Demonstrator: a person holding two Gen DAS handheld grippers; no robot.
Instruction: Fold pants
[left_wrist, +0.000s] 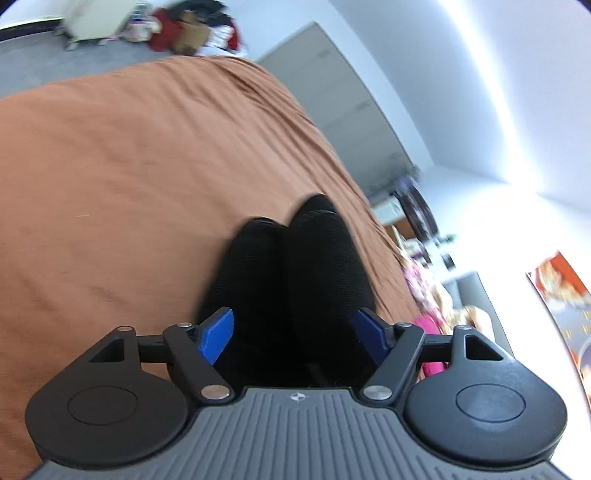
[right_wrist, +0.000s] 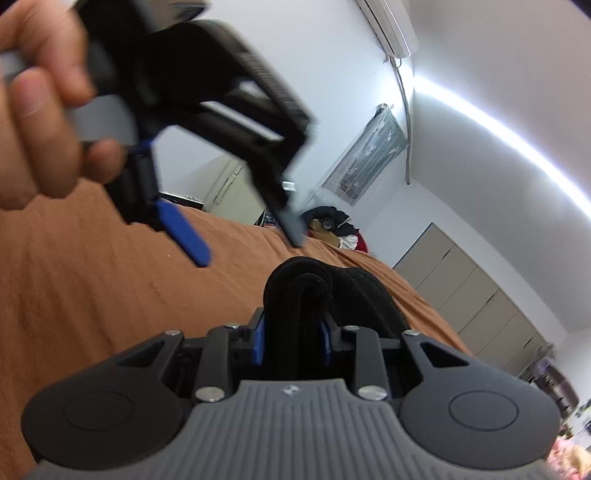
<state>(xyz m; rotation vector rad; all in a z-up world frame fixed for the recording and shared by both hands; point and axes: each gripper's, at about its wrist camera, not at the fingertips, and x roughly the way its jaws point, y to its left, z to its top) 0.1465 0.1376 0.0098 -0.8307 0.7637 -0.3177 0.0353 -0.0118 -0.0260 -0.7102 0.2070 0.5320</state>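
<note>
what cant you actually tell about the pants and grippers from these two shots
- Near end of the black pants, left wrist view: hidden under the left gripper body.
- Fabric inside the right gripper, right wrist view: pads mostly hidden by the bunched folds.
- Left gripper from the right wrist view: motion-blurred, one blue pad clear.
- Pants' full length: cut off in both views.
</note>
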